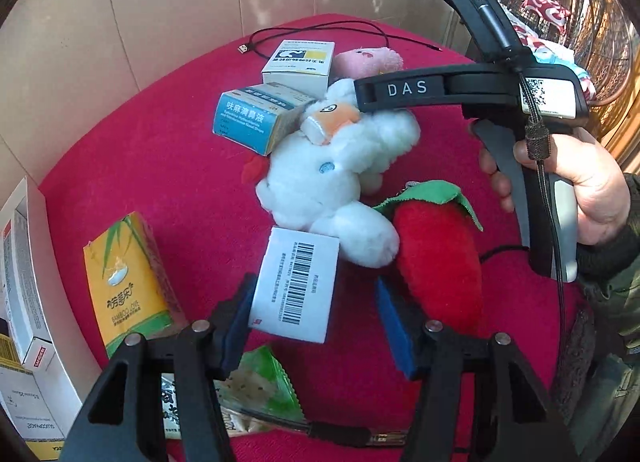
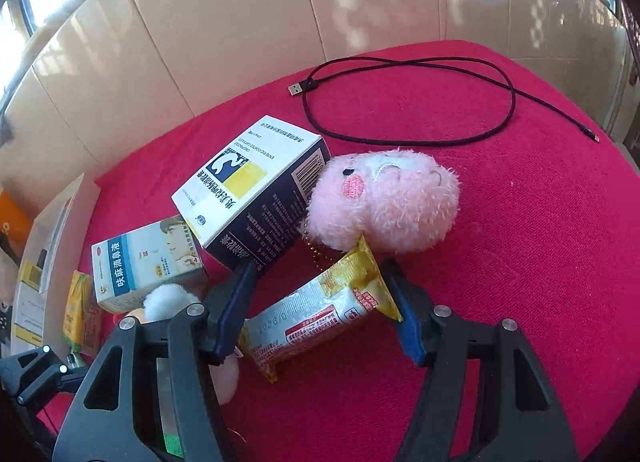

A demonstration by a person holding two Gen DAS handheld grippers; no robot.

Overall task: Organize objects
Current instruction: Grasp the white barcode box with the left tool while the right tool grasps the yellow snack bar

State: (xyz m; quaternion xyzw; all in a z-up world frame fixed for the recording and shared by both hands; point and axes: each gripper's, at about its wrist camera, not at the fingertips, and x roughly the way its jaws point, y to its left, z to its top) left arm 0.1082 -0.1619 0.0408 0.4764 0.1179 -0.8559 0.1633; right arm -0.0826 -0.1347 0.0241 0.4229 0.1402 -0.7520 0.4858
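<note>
Barcoded white box [image 1: 295,282], just beside the white plush toy [image 1: 320,182], is straddled unclamped by the left tool [image 1: 316,292] and should be centred before squeezing, while a snack packet [image 2: 312,318] is held clenched in the right tool [image 2: 320,274].

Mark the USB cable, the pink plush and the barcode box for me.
USB cable [image 2: 412,140]: right wrist view, near side of its loop.
Pink plush [image 2: 384,198]: right wrist view, middle of its body.
Barcode box [image 1: 296,282]: left wrist view, barcode face.

Bright dappled sunlight, hard shadows, strong fisheye bending and dark vignetted corners.
</note>
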